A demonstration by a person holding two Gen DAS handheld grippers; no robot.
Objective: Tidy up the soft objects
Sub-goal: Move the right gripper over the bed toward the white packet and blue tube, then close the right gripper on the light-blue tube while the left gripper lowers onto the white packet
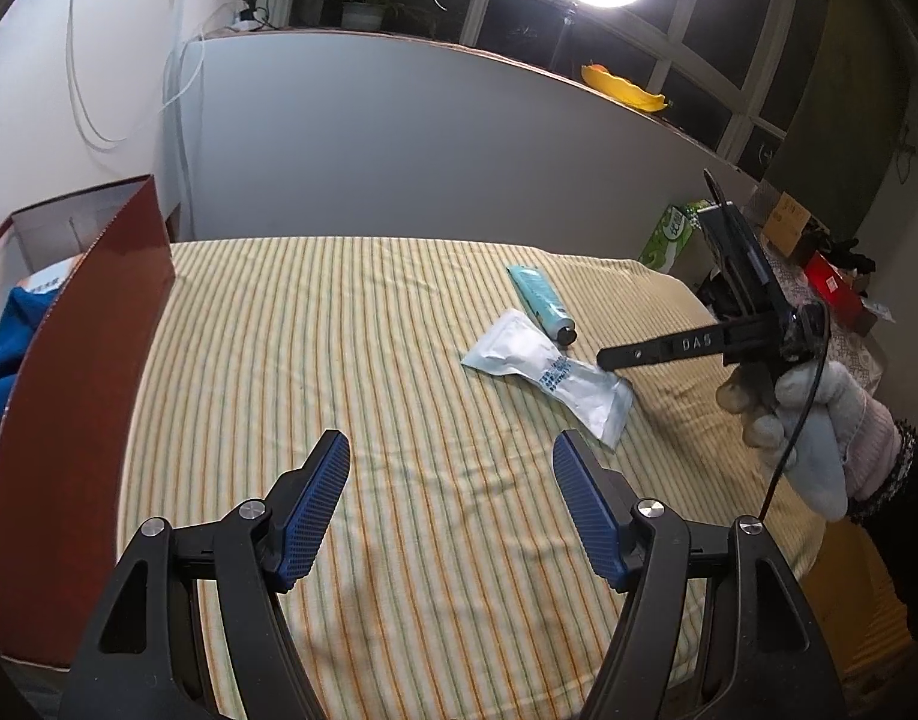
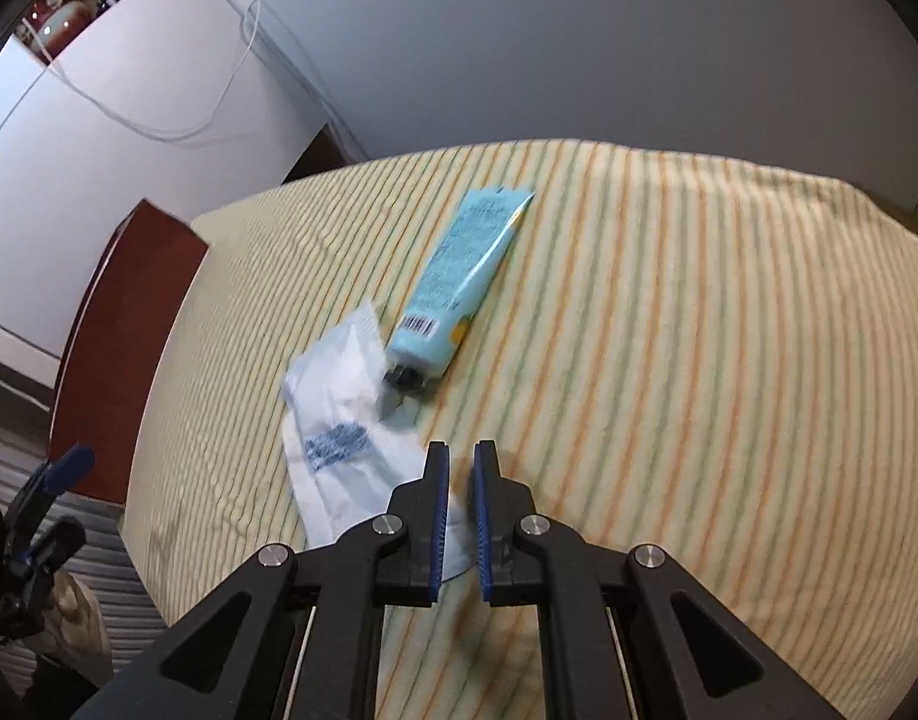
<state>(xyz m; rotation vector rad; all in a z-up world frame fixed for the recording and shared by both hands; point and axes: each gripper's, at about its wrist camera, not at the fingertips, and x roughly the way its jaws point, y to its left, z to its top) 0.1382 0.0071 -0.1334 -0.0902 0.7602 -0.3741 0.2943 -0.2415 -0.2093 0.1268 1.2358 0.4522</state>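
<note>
left claw [image 1: 451,447]: jaws spread wide, nothing between, hovering over bare striped cloth [image 1: 399,540]
right claw [image 2: 461,456]: jaws nearly together, gripping nothing, tips over near end of pouch
pouch [image 2: 339,420]: white crinkly plastic, flat, just ahead-left of right claw
tube [image 2: 459,276]: teal, soft, black cap touching pouch, beyond it
box [image 1: 81,360]: red-brown cardboard wall, left edge, open top
room: clear cloth right of tube

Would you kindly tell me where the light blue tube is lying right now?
The light blue tube lies on the striped cloth, right of centre in the left wrist view, its black cap beside the white sachet.
</note>
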